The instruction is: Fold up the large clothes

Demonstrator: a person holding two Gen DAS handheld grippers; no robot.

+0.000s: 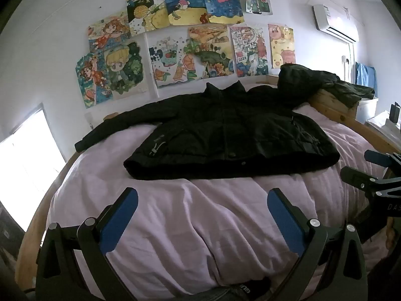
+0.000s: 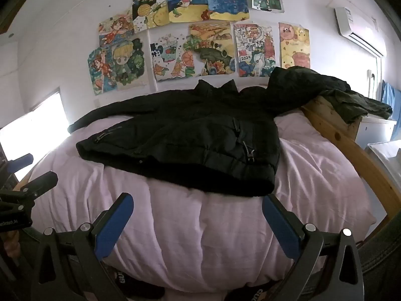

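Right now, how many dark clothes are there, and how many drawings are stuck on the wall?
Black jacket spread flat on the bed: 1
Dark clothes heap on the wooden bed end: 1
Drawings on the wall: about 11; some overlap
Total: about 13

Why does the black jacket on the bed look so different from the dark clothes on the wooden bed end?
The black jacket lies spread flat on the pink bedding, sleeve stretched out, collar toward the wall. The dark clothes are bunched in a heap, draped over the wooden bed end. The jacket looks pure black; part of the heap looks greenish. Neither is folded yet.
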